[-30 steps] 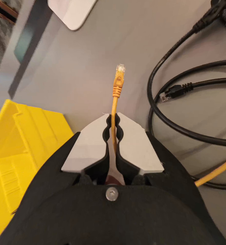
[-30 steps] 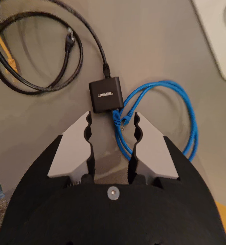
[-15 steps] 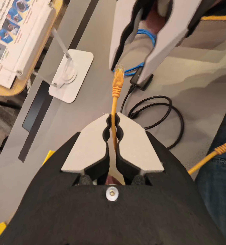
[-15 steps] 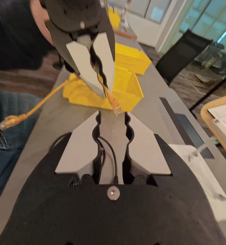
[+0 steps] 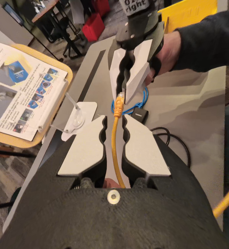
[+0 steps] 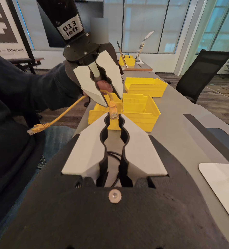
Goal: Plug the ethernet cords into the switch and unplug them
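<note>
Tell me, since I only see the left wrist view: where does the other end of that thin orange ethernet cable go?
Observer: In the right wrist view, the orange ethernet cable trails from the left gripper. Its free plug dangles in front of the person's jeans, plugged into nothing.
Operator: What is behind my gripper?
Observer: Yellow plastic bins stand there on the grey table.

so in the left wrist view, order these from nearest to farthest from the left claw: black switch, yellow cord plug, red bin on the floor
1. yellow cord plug: just past the tips of the left claw, centre, at the right claw.
2. black switch: on the grey table, slightly right of the tips.
3. red bin: on the floor beyond the table's far end, upper centre.
</note>
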